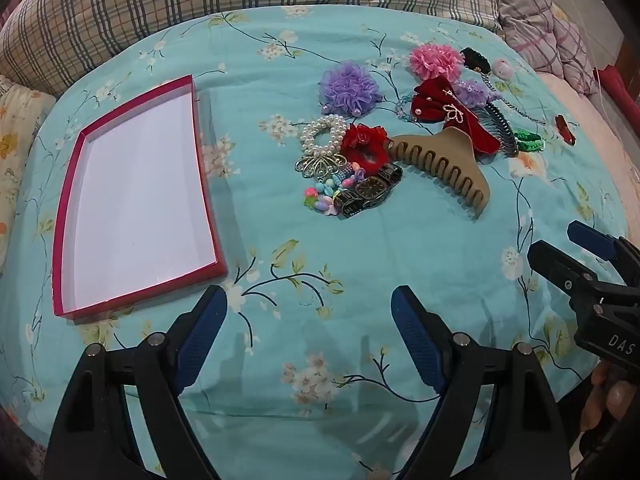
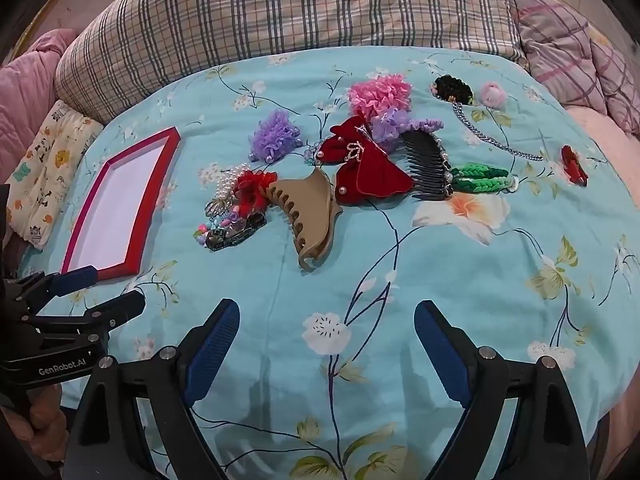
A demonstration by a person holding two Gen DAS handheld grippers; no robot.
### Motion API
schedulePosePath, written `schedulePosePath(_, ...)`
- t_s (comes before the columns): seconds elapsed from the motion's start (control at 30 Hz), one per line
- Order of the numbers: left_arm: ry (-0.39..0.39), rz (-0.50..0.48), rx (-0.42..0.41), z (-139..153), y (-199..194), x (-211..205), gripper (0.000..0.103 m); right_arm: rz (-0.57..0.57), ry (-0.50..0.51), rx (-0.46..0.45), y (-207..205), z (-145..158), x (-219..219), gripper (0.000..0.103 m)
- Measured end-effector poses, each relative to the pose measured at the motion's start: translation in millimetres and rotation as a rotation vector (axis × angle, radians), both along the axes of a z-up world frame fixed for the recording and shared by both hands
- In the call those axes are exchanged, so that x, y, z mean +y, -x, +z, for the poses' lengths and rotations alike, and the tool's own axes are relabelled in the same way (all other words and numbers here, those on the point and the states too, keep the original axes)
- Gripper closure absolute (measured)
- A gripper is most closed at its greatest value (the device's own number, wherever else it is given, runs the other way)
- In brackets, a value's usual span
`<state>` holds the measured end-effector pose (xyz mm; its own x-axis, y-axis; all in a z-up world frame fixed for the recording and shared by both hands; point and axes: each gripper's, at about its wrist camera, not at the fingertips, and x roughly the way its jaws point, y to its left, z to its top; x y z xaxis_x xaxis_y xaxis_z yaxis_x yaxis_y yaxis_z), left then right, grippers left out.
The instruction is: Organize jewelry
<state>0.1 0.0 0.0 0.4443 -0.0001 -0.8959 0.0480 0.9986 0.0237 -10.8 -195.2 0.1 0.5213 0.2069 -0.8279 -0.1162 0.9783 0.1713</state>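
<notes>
Both the left gripper (image 1: pixel 308 336) and right gripper (image 2: pixel 326 350) hover spread and empty, near the heaped hair ornaments (image 1: pixel 400 132); the shallow red-rimmed cardboard tray (image 1: pixel 206 184) waits left, likely for sorting.

Floral blue bedsheet (image 1: pixel 320 248), plaid pillow (image 2: pixel 304 12), perhaps a pink quilt (image 2: pixel 24 92).

Your two grippers: black frames, blue pads.
Left gripper (image 1: pixel 308 304) and right gripper (image 2: pixel 326 318) show silver screws at the pivots; white "GenRobot.AI" and "DAS" lettering; your bare fingers (image 2: pixel 44 420) grip the handle.
</notes>
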Motion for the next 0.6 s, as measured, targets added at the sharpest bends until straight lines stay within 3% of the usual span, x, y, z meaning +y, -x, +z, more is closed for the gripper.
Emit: schedulePosePath(0.6, 0.011, 0.006, 0.0, -4.4, -2.7, 2.8, 0.018, 0.011, -0.005, 0.003, -2.6, -3.1, 7.9, 0.012)
